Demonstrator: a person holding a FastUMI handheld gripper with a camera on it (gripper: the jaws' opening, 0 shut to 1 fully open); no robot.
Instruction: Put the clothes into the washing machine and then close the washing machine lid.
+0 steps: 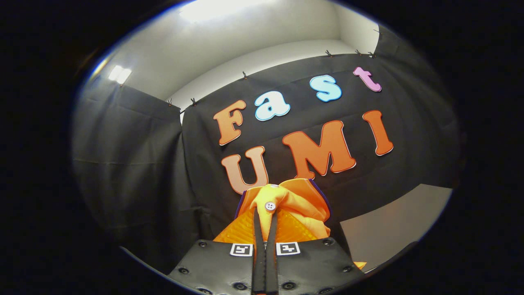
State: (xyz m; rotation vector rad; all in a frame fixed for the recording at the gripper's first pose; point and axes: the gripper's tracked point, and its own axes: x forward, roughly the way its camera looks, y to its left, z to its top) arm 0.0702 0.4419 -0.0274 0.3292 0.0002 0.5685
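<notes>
Orange garment [286, 200] with a button is shown pinched between the nearly closed fingers of the hand-held gripper [265, 217], bunched just ahead, raised before the booth wall.

Black screwed tongs [265, 213] body bearing two square markers.

The garment [301, 205] pinched between the closed tongs [265, 215] is soft matt cloth with a smooth, shiny plastic button [269, 206]. The wall [135, 164] behind is dull, creased cloth, and the counter [393, 229] looks smooth and matt.
</notes>
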